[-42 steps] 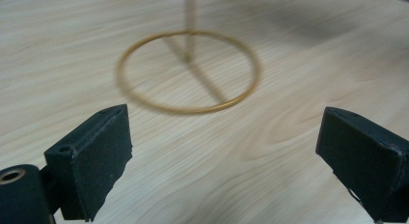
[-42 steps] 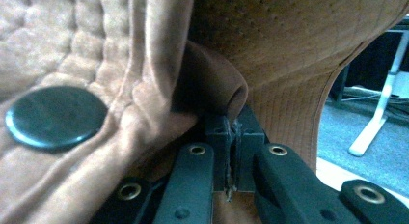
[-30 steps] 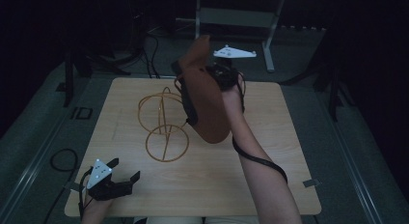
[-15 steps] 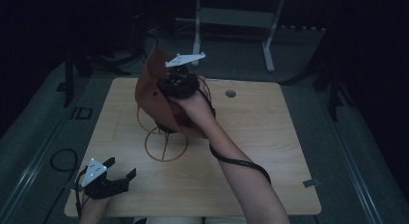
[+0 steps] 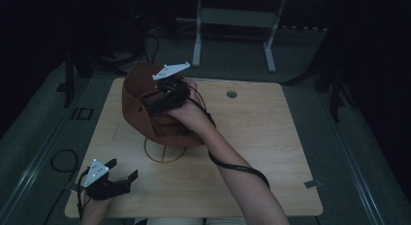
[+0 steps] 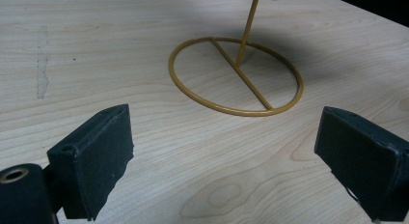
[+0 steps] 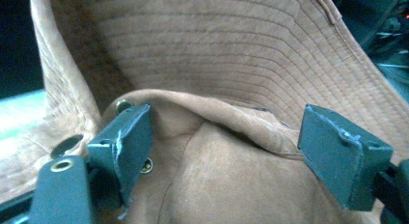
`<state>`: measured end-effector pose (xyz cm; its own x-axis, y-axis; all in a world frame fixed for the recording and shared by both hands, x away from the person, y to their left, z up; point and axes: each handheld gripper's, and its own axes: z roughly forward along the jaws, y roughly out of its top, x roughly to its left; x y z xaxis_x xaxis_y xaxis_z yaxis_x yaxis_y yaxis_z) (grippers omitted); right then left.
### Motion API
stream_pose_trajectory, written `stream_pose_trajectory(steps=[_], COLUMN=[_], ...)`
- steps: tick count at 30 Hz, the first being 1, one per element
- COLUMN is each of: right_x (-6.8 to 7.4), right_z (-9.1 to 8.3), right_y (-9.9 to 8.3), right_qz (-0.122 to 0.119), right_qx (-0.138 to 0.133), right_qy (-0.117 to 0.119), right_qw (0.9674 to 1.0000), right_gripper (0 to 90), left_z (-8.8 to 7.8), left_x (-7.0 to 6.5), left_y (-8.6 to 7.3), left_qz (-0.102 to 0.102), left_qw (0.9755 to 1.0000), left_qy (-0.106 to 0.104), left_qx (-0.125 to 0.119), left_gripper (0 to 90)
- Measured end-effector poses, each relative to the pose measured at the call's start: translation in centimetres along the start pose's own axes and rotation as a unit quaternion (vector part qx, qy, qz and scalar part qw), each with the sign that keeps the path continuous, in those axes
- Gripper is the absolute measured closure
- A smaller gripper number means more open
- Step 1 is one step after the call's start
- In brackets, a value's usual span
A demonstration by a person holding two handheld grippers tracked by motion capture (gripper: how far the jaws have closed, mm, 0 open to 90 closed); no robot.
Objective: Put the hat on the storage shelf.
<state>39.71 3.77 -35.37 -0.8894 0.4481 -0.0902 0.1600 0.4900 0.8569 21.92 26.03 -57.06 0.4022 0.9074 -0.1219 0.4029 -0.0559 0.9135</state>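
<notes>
A brown suede hat sits over the top of a gold wire stand, whose base ring rests on the wooden table. My right gripper is at the hat's brim. In the right gripper view its jaws have just been opening and now stand wide apart, with the hat's fabric between and beyond them, not pressed. My left gripper rests open near the table's front left corner. In the left gripper view it faces the stand's ring and stem with nothing between the pads.
A small round hole is set in the tabletop behind the hat. A metal frame stands on the dark floor beyond the table. A cable loop lies on the floor at the left. The table's right half is bare wood.
The right hand carried the hat left and down onto the stand, covering the wire loops, and its jaws opened off the hat. The left gripper has not moved.
</notes>
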Motion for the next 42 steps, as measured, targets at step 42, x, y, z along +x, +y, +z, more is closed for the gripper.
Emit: stream_pose_trajectory(steps=[42], right_x=[-7.3], right_z=[-10.8], right_y=[-11.2], right_qz=[0.048], right_qx=[-0.044], right_qy=[-0.074], right_qw=[0.9951], right_gripper=[13.6], left_z=[0.4], left_x=[-0.4], left_y=[-0.3], left_qz=[0.018], left_qw=[0.9997], left_qy=[0.011], left_qx=[-0.009], left_gripper=[7.0])
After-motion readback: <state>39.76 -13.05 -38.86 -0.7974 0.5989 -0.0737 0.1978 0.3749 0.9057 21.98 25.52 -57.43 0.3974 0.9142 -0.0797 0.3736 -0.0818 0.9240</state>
